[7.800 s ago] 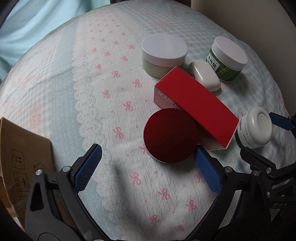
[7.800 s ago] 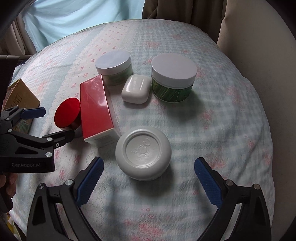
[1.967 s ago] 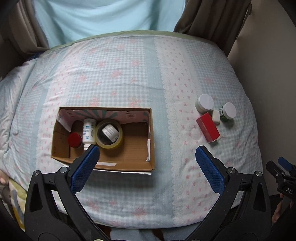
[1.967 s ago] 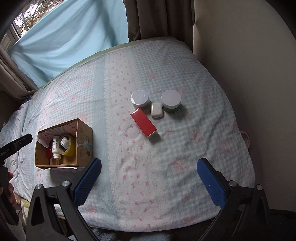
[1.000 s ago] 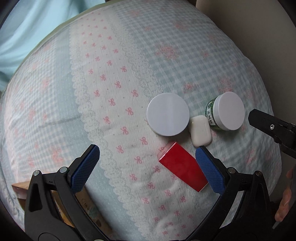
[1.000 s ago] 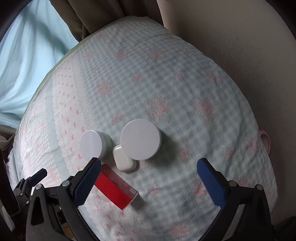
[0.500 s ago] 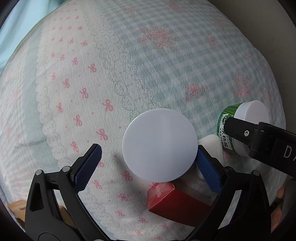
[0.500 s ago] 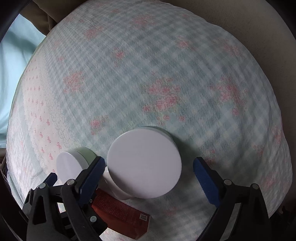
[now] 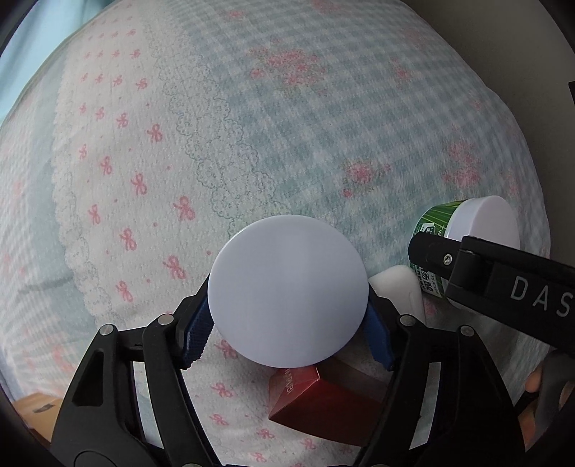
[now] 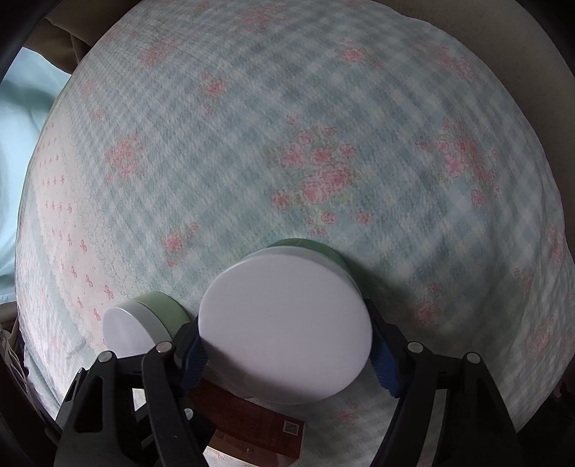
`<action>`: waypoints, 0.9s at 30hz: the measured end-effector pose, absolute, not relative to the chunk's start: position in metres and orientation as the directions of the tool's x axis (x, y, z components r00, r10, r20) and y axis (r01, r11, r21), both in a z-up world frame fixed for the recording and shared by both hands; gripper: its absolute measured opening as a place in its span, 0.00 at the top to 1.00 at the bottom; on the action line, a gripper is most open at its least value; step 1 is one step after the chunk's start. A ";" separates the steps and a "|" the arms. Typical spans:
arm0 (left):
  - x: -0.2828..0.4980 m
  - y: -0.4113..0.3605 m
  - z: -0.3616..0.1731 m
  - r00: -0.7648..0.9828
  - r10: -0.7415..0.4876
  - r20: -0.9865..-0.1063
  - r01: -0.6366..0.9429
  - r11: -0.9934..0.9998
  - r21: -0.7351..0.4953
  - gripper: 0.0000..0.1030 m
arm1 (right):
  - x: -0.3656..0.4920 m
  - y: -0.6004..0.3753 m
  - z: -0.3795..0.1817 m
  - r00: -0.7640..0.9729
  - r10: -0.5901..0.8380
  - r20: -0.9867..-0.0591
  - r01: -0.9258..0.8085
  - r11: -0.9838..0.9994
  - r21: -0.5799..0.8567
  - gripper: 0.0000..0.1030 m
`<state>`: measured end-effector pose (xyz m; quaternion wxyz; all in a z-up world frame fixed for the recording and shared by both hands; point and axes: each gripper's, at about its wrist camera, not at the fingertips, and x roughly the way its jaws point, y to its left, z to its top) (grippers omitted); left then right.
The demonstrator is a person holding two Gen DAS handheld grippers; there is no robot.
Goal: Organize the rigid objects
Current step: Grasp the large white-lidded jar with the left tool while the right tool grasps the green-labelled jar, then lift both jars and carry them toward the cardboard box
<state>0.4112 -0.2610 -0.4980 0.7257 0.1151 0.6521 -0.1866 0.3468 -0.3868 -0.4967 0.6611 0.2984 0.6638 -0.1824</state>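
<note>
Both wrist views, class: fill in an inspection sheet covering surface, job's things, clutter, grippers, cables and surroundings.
Surface: quilted bedspread, blue check with pink bows and roses.
Job's things: pale green jar and dark green jar, both white-lidded; red box; small white case between the jars.
Clutter: cardboard corner, lower left.
Grippers: left gripper has its fingers against the pale green jar; right gripper likewise on the dark green jar.
Cables: nothing seen.
Surroundings: beige wall; pale blue curtain.
</note>
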 end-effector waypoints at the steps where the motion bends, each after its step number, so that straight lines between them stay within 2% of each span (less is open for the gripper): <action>1: 0.411 -0.261 -0.498 0.082 -0.119 -0.990 0.421 0.904 -0.074 0.34 | 0.347 -0.386 -0.497 0.052 0.156 -0.986 0.637 0.756 0.153 0.31; 9: 0.392 -0.266 -0.473 0.100 -0.123 -0.987 0.423 0.903 -0.070 0.34 | 0.351 -0.393 -0.488 0.072 0.162 -0.984 0.638 0.751 0.170 0.33; 27: 0.345 -0.252 -0.384 0.203 -0.161 -0.966 0.401 0.913 -0.068 0.34 | 0.303 -0.403 -0.399 0.233 0.167 -0.958 0.597 0.753 0.276 0.35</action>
